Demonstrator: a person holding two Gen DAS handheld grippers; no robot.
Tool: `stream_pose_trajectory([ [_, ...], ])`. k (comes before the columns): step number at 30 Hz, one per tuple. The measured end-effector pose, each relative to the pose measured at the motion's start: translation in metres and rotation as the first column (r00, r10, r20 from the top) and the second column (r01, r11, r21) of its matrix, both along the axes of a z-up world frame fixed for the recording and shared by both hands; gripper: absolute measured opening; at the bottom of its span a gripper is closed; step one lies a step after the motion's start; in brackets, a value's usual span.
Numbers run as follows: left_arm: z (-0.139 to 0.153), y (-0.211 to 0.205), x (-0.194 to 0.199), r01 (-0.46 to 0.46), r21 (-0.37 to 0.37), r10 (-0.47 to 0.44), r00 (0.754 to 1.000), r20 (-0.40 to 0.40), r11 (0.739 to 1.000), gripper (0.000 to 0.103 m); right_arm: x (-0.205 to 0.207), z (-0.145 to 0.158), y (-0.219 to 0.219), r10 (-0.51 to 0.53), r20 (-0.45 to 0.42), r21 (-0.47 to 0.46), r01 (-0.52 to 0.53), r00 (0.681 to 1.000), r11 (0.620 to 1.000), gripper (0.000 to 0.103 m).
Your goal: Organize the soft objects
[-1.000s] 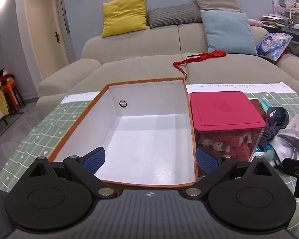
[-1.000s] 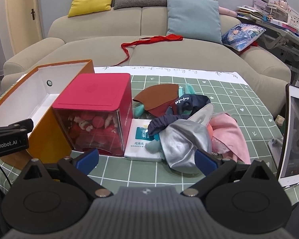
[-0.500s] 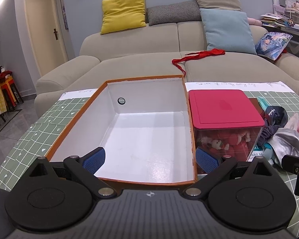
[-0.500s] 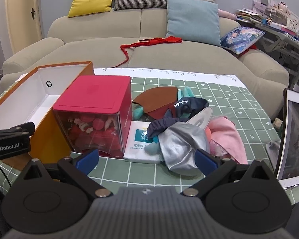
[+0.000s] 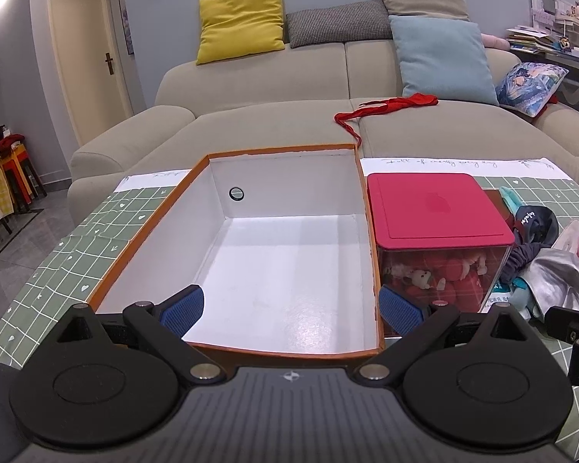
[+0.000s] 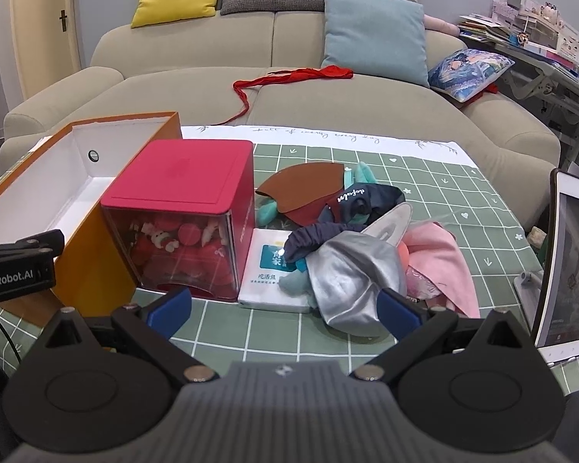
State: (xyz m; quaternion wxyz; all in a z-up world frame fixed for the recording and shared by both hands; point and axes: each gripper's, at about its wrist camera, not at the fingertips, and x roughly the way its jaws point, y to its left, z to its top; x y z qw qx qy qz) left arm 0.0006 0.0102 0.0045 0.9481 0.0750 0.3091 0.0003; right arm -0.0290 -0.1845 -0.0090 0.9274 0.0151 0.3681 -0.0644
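Both my grippers hang with fingers spread wide and empty: the left gripper (image 5: 291, 306) over the near edge of the empty orange box (image 5: 285, 270), the right gripper (image 6: 283, 306) before the pile of soft objects (image 6: 351, 247) on the surface. I fear the silver cloth (image 6: 347, 281) is tangled with others; one pinch may drag several. Beyond, the red-lidded container (image 6: 181, 216) stands touching the box, and a wide swing could knock it.
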Motion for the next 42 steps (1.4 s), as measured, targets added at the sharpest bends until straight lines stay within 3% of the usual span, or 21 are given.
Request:
stream_pose_trajectory([
  [16,0.005,0.000,-0.003,0.007,-0.005,-0.007,1.000,0.016,1.000,0.103,-0.001,0.001,-0.007,-0.014,0.007,-0.001,0.014,1.000,1.000,0.100],
  [25,0.013,-0.025,-0.012,0.190,-0.028,-0.191,0.981,-0.023,0.981,0.103,-0.007,-0.001,-0.063,-0.004,0.048,-0.116,0.009,0.999,0.993,0.100],
  [30,0.014,-0.048,-0.013,0.263,-0.033,-0.265,0.962,-0.068,0.964,0.103,0.005,-0.013,-0.099,0.079,0.042,-0.125,-0.074,0.996,0.989,0.086],
  [35,0.010,-0.068,-0.009,0.344,-0.136,-0.360,0.925,-0.117,0.929,0.103,0.024,-0.031,-0.140,0.103,-0.018,-0.096,-0.104,0.995,0.990,0.086],
  [38,0.008,-0.087,-0.013,0.419,-0.084,-0.426,0.897,-0.115,0.904,0.103,0.031,-0.042,-0.166,0.072,-0.050,-0.001,-0.072,0.996,0.997,0.082],
  [40,0.004,-0.100,-0.015,0.479,-0.085,-0.487,0.865,-0.124,0.873,0.103,0.033,-0.049,-0.182,0.064,-0.069,0.073,-0.059,0.996,0.996,0.069],
  [42,-0.001,-0.114,-0.013,0.544,-0.120,-0.557,0.818,-0.141,0.830,0.103,0.031,-0.053,-0.189,0.057,-0.070,0.107,-0.049,0.996,0.993,0.068],
])
